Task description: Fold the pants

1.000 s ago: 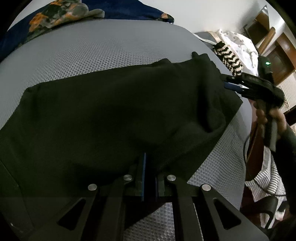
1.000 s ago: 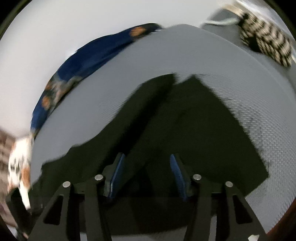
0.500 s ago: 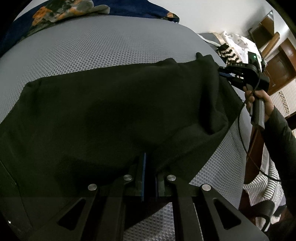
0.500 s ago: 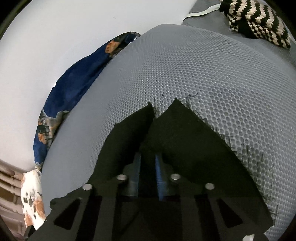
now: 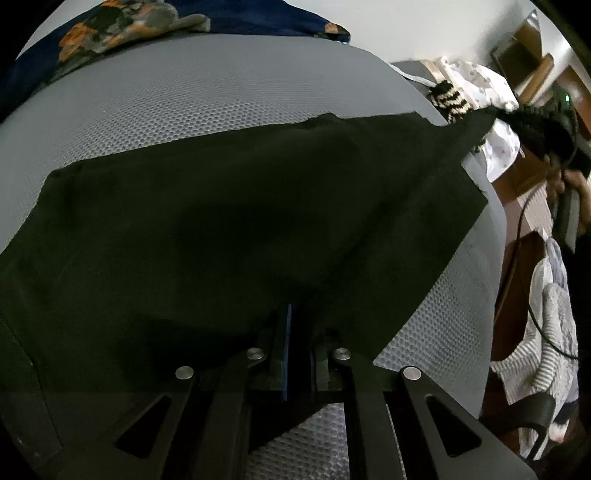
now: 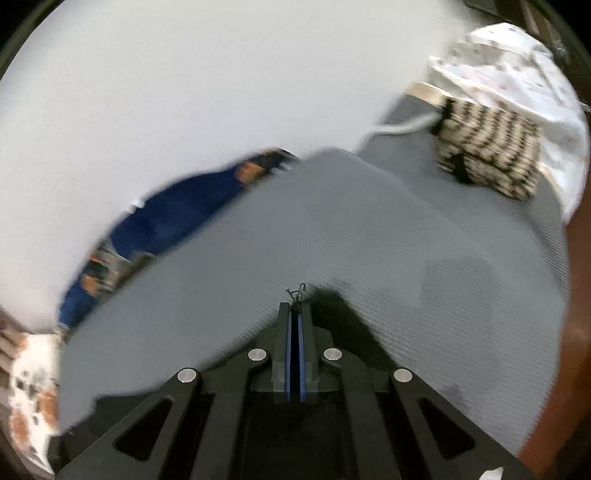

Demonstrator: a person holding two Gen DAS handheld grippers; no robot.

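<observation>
The black pants (image 5: 229, 206) lie spread across the grey mesh bed surface (image 5: 207, 96). My left gripper (image 5: 299, 325) is shut on the pants' near edge. My right gripper (image 6: 295, 314) is shut on a far corner of the pants (image 6: 336, 306), with loose threads sticking out past its tips. In the left wrist view the right gripper (image 5: 517, 122) holds that corner lifted off the bed at the far right, pulling the fabric taut.
A blue floral cloth (image 5: 122, 22) lies along the bed's far edge by the white wall. A black-and-cream striped knit item (image 6: 487, 147) and a white dotted cloth (image 6: 517, 55) sit at the far right. Striped fabric (image 5: 546, 325) hangs off the right side.
My right gripper closed on the pants' far corner and lifted it up and to the right, stretching the fabric. My left gripper stayed shut on the near edge.
</observation>
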